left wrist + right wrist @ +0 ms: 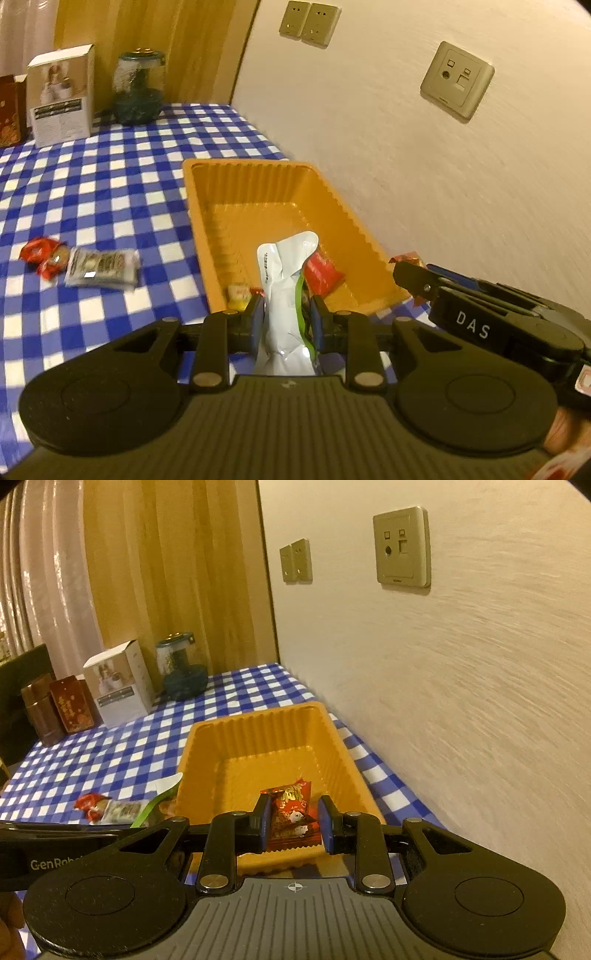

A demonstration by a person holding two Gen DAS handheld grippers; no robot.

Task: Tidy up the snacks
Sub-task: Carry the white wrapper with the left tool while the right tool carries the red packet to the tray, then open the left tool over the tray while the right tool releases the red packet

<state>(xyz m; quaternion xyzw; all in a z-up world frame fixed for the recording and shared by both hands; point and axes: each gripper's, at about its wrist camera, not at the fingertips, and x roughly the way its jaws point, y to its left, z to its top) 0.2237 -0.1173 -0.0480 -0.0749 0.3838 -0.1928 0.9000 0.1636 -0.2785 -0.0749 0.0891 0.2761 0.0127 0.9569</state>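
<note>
The left gripper (284, 314) pinches a white pouch (286, 280) with a green edge, its blue pads pressed on both sides; small print on the pouch is too fine to read. The pouch stands up over the near end of the orange tray (258, 184). The right gripper (293, 821) pinches a red packet (291, 812) bearing gold characters and small cartoon faces, wording unreadable, held over the tray's (258, 723) near end. In the left wrist view a red wrapper (321, 275) and a small yellow snack (238, 293) show by the tray's near end. The tray sits on a blue-and-white check cloth (110, 166), close to the right wall. Left of the tray on the cloth lie two red candies (42, 254) and a clear pack of biscuits (103, 267), touching one another. At the far left stand a white box (61, 96) with a black label strip, a dark red carton (72, 703) with gold characters, and a glass jar (138, 86). Gripper bodies read "DAS" and "GenRob…", the latter cut off. Wall sockets (308, 24) and a data plate (456, 79) are mounted on the wall.
</note>
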